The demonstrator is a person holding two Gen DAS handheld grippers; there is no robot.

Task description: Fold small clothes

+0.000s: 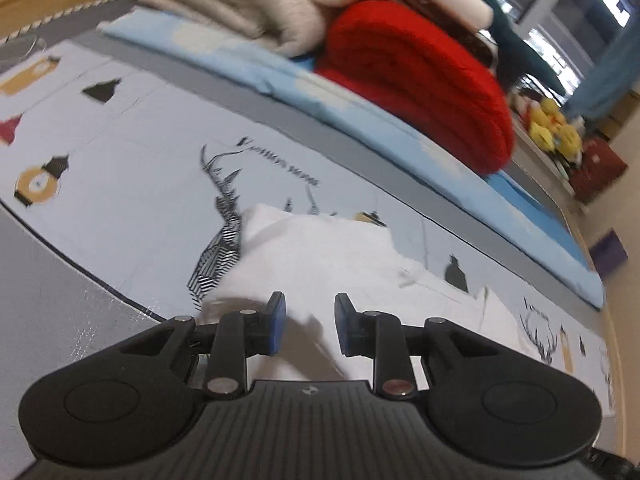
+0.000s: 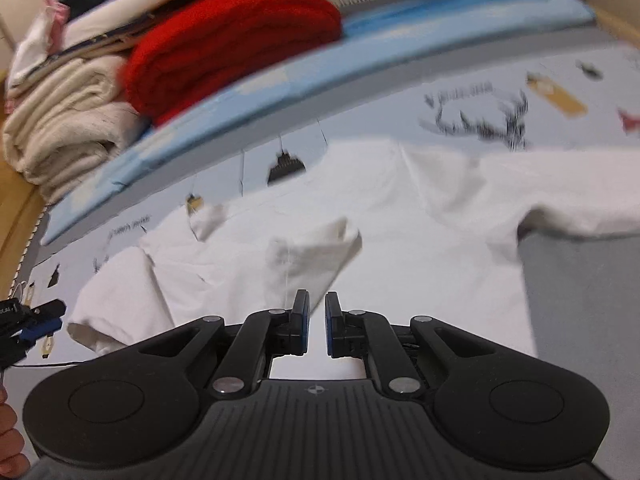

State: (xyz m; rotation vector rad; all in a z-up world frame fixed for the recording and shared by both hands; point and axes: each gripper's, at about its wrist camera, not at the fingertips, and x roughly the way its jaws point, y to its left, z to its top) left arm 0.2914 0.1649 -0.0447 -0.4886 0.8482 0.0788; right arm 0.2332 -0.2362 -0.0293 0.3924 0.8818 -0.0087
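A small white T-shirt (image 2: pixel 400 216) lies spread on a pale printed sheet (image 2: pixel 460 80), its sleeve (image 2: pixel 116 300) toward the left and a folded flap (image 2: pixel 316 256) near the middle. My right gripper (image 2: pixel 317 326) hovers over the shirt's near edge, jaws slightly apart with nothing between them. In the left wrist view the shirt (image 1: pixel 320 256) lies just ahead of my left gripper (image 1: pixel 310 326), which is open and empty above the cloth. The left gripper's tip also shows at the left edge of the right wrist view (image 2: pixel 36 324).
A folded red knit (image 1: pixel 420 92) and cream knit (image 1: pixel 248 4) sit stacked on a light blue pillow (image 1: pixel 360 120) behind the sheet. A grey mattress edge (image 2: pixel 580 300) lies to the right. Yellow toys (image 1: pixel 556 128) sit on a far shelf.
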